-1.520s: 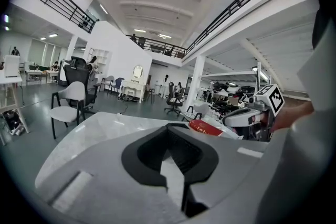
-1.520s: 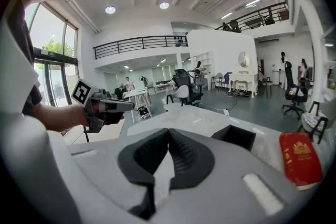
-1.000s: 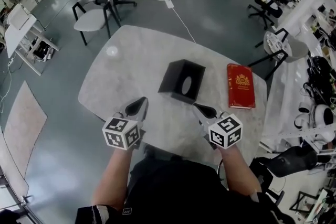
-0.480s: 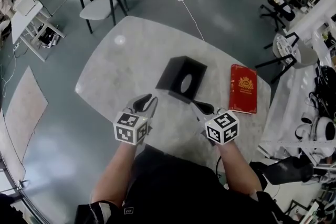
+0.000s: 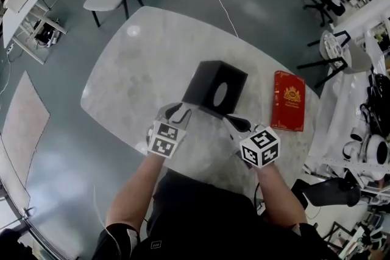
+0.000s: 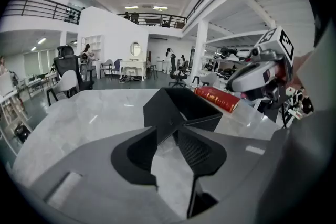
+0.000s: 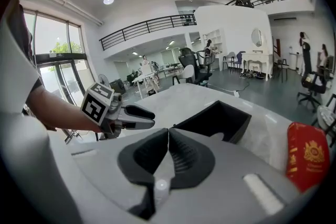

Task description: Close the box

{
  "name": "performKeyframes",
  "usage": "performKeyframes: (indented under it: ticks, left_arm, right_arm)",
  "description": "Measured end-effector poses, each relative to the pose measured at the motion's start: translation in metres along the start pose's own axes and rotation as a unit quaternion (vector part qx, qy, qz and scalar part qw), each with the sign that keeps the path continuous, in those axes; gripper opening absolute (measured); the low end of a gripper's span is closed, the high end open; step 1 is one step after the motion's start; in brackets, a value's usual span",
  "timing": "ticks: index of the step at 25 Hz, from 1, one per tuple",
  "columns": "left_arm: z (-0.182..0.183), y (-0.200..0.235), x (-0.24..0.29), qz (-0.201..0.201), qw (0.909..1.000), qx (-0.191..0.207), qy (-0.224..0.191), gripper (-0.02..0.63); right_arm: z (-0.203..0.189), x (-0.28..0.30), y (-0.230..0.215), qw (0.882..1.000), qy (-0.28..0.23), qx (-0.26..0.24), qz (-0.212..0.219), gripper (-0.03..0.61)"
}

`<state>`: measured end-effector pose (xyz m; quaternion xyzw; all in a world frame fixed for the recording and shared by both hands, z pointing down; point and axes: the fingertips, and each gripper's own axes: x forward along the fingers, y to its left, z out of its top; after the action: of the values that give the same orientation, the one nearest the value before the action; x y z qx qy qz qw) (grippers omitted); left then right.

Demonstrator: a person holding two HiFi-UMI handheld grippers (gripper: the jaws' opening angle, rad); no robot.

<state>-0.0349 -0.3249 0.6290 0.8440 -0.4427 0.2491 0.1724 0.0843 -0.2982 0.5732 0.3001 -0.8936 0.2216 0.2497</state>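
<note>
The left tongs (image 6: 167,131) stand partly open, their jaws having just been opening, with nothing between them but bare desk (image 5: 137,70). The near corner of the black box (image 6: 161,110) lies just ahead of their tips; whether they touch it I cannot tell. The right tongs (image 7: 168,131) are closed, jaw tips together and empty, with the box a little ahead and to their right, its hollow side facing them. Both tongs hang over the near edge of the desk. Left of the left tongs and beyond the box the desk is open. A red book (image 5: 288,100) lies right of the right tongs, apart from the box, near the desk's right edge.
</note>
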Motion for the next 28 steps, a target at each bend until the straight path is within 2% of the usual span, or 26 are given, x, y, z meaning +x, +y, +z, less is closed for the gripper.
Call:
performKeyframes:
  ticks: [7,12,16,19,23,28]
  left_arm:
    - [-0.034,0.011,0.044,-0.008,0.9963,0.067,0.054,0.15]
    - [-0.048,0.015,0.07,-0.014,0.9885,0.123,0.087,0.161]
    - [-0.053,0.016,0.082,-0.009,0.9829,0.157,0.095,0.161]
    - [-0.054,0.018,0.09,-0.001,0.9809,0.167,0.099,0.159]
    - [-0.055,0.018,0.097,0.002,0.9785,0.176,0.107,0.109]
    - [-0.05,0.024,0.09,0.024,0.9768,0.182,0.109,0.11]
  right_arm:
    - [-0.009,0.014,-0.016,0.999,0.017,0.025,-0.011,0.011]
    - [-0.017,0.003,-0.036,0.998,0.023,0.046,-0.044,0.012]
    - [-0.021,-0.011,-0.048,0.996,0.025,0.059,-0.066,0.012]
    - [-0.024,-0.02,-0.056,0.995,0.024,0.067,-0.076,0.012]
    - [-0.026,-0.027,-0.062,0.993,0.019,0.077,-0.085,0.012]
    - [-0.024,-0.029,-0.06,0.993,0.014,0.08,-0.083,0.012]
